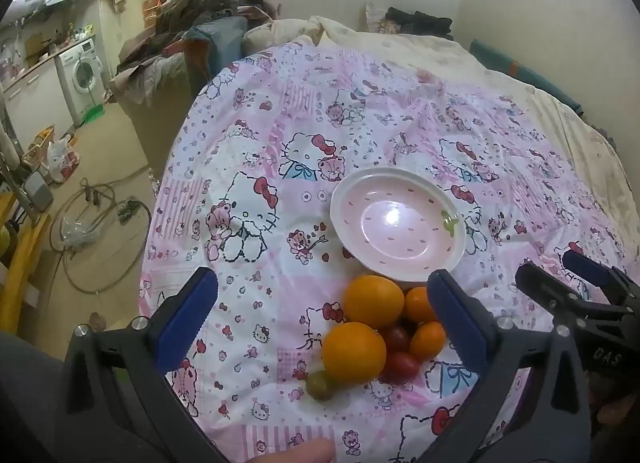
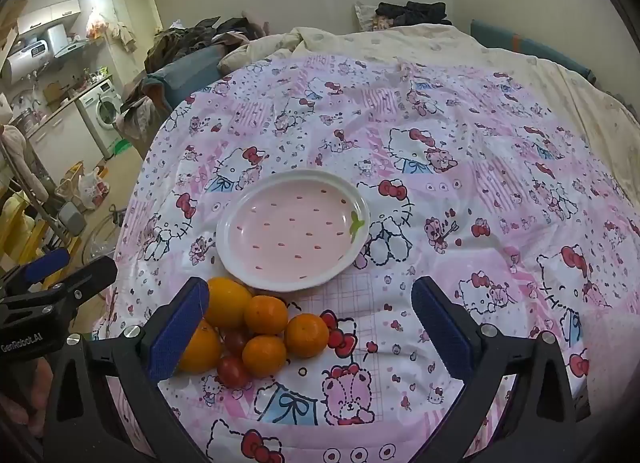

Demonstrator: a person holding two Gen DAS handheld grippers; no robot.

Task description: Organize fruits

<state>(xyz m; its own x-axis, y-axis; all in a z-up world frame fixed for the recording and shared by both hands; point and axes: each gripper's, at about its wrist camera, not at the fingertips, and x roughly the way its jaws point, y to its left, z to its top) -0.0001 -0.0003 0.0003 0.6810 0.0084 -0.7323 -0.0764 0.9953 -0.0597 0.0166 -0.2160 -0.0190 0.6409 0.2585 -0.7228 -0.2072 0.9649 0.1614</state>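
An empty pink strawberry-pattern plate [image 1: 398,229] [image 2: 294,229] lies on the Hello Kitty sheet. Just in front of it is a pile of fruit: two large oranges [image 1: 374,301] [image 1: 354,355], several small tangerines [image 2: 306,335] [image 2: 265,314], red cherry tomatoes [image 1: 404,365] [image 2: 232,371] and a greenish tomato [image 1: 320,385]. My left gripper [image 1: 324,327] is open above the pile, empty. My right gripper [image 2: 310,329] is open and empty, with the fruit by its left finger [image 2: 176,331]. Each gripper shows at the edge of the other's view.
The Hello Kitty sheet [image 2: 460,151] covers a bed, with a cream duvet [image 2: 420,47] behind. The bed edge drops to the floor on the left [image 1: 100,191], where hoses and bags lie. Clothes are piled beyond [image 1: 192,23].
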